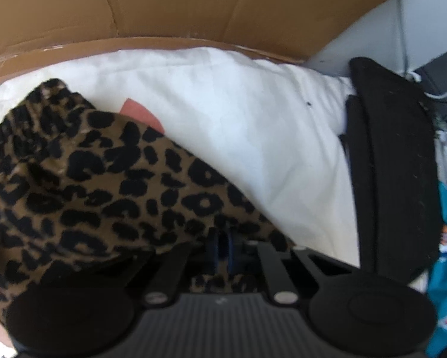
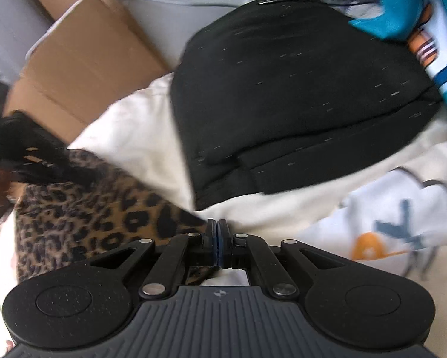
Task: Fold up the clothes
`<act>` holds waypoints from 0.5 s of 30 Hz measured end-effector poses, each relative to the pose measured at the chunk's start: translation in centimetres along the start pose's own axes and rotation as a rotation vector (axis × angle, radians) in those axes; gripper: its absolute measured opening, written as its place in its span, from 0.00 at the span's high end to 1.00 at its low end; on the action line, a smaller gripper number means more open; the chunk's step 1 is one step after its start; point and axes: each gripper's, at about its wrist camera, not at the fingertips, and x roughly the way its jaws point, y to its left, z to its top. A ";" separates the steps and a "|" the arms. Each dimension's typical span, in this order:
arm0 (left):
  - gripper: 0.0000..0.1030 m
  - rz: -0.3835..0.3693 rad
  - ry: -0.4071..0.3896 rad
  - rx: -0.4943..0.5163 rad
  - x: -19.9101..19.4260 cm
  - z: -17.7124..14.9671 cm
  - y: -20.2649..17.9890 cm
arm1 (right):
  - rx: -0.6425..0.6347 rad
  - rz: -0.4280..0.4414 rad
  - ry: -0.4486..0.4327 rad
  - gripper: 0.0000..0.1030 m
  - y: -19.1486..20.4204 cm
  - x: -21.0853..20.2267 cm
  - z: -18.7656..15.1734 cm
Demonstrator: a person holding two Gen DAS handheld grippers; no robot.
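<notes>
A leopard-print garment (image 1: pixel 89 179) lies bunched over the white cloth (image 1: pixel 238 113) that covers the surface. My left gripper (image 1: pixel 223 235) is shut on its fabric, which wraps around the fingertips and shows again beneath them. In the right wrist view the same leopard-print garment (image 2: pixel 83 217) stretches from the far left to my right gripper (image 2: pixel 217 226). That gripper is shut on the garment's edge, and a bit of fabric hangs under the fingers. Its jaws are pressed together.
A folded black garment (image 2: pixel 298 95) lies on the white cloth just beyond the right gripper, also visible as the black garment (image 1: pixel 393 164). A teal garment (image 2: pixel 402 0) and a white garment with orange and blue letters (image 2: pixel 402 223) lie to the right. Cardboard (image 1: pixel 178 6) stands behind.
</notes>
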 end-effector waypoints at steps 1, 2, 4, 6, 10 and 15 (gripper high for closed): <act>0.91 -0.001 -0.007 0.017 -0.9 -0.5 0.3 | 0.001 0.010 -0.005 0.99 0.1 -0.5 0.1; 0.91 -0.003 -0.015 0.034 -1.7 -1.0 0.6 | -0.005 0.019 -0.013 0.98 0.4 -1.0 0.2; 0.87 -0.005 -0.030 0.069 -3.4 -1.9 1.1 | -0.023 0.035 -0.033 0.98 1.0 -2.1 0.2; 0.83 -0.013 -0.050 0.098 -5.0 -3.0 1.9 | -0.028 0.066 -0.052 0.98 2.0 -2.9 0.2; 0.78 -0.025 -0.090 0.126 -7.3 -5.5 4.1 | -0.082 0.118 -0.052 0.97 5.0 -3.2 -0.5; 0.71 -0.026 -0.110 0.180 -7.4 -8.6 5.4 | -0.171 0.151 0.053 0.96 7.8 -1.4 -2.4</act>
